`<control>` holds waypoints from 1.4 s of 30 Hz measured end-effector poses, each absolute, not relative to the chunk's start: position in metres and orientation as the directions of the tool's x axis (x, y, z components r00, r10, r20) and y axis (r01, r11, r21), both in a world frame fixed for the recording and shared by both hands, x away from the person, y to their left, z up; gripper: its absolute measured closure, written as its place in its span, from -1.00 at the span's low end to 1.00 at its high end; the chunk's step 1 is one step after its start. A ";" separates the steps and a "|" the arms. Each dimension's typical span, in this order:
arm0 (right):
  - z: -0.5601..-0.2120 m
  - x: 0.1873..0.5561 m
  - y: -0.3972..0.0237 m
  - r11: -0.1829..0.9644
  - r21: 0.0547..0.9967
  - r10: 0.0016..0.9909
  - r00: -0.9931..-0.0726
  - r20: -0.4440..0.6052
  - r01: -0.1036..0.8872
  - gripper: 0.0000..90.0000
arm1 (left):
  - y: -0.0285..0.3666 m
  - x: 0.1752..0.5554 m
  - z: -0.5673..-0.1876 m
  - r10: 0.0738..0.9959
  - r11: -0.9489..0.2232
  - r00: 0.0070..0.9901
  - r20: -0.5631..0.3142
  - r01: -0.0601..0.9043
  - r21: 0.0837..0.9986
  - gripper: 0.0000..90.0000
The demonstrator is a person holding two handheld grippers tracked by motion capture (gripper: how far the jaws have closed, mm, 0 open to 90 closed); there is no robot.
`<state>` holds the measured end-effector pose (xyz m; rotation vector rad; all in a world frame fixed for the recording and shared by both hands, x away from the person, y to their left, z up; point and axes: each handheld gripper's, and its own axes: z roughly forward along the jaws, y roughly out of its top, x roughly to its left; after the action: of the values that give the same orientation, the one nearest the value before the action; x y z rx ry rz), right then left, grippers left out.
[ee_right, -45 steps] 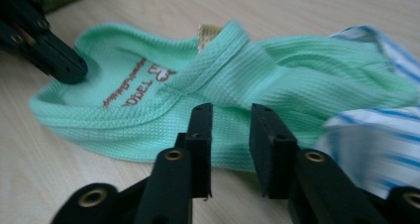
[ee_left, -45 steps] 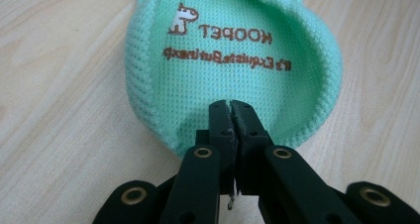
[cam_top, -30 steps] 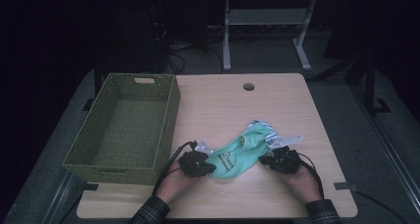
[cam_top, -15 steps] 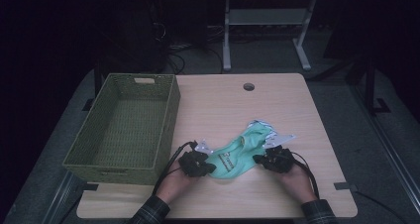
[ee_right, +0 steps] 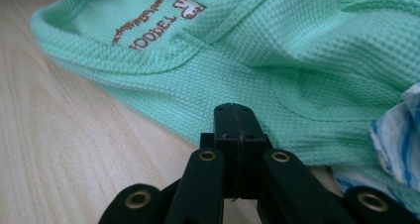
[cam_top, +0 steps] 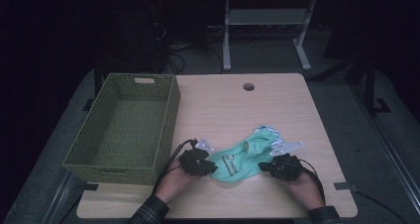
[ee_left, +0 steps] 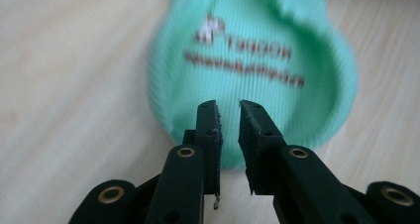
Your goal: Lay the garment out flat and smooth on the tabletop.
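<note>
The left gripper (ee_left: 229, 107) has just been opening, jaws slightly apart above the mint-green shirt (ee_left: 257, 50) with nothing pinched, while the right gripper (ee_right: 233, 110) sits pressed together at its hem.

The tabletop (cam_top: 233, 110) is light wood, with a small round hole (cam_top: 248, 86) near its far edge, at about 12 o'clock. A green woven basket (cam_top: 126, 127) stands on it at 9 o'clock, along the left edge. A mint green cloth (cam_top: 242, 157) with brown letters lies flat at about 5 o'clock, and a white and blue cloth (cam_top: 270, 135) lies just beside it.
</note>
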<state>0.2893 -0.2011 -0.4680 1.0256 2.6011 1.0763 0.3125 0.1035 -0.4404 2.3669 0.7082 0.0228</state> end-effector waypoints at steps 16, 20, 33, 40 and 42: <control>-0.468 0.290 -0.201 0.524 0.667 0.632 -0.767 0.111 0.529 1.00 | 0.039 0.399 -0.418 0.445 -0.621 0.889 -0.108 0.394 0.678 0.69; -0.467 0.290 -0.200 0.533 0.663 0.632 -0.768 0.101 0.526 1.00 | 0.016 0.410 -0.425 0.440 -0.598 0.883 -0.162 0.423 0.681 0.70; -0.466 0.289 -0.199 0.544 0.660 0.632 -0.771 0.084 0.518 1.00 | -0.013 0.415 -0.447 0.412 -0.666 0.896 -0.166 0.421 0.616 0.98; -0.465 0.289 -0.200 0.556 0.654 0.636 -0.769 0.063 0.513 1.00 | 0.010 0.419 -0.436 0.468 -0.644 0.872 -0.144 0.448 0.620 0.99; -0.465 0.290 -0.202 0.558 0.652 0.641 -0.766 0.056 0.514 1.00 | 0.017 0.420 -0.436 0.488 -0.633 0.860 -0.152 0.468 0.616 0.99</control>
<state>0.2897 -0.2024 -0.4646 0.9759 2.6027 0.9967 0.4197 0.0169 -0.4360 2.3552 0.6896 0.0379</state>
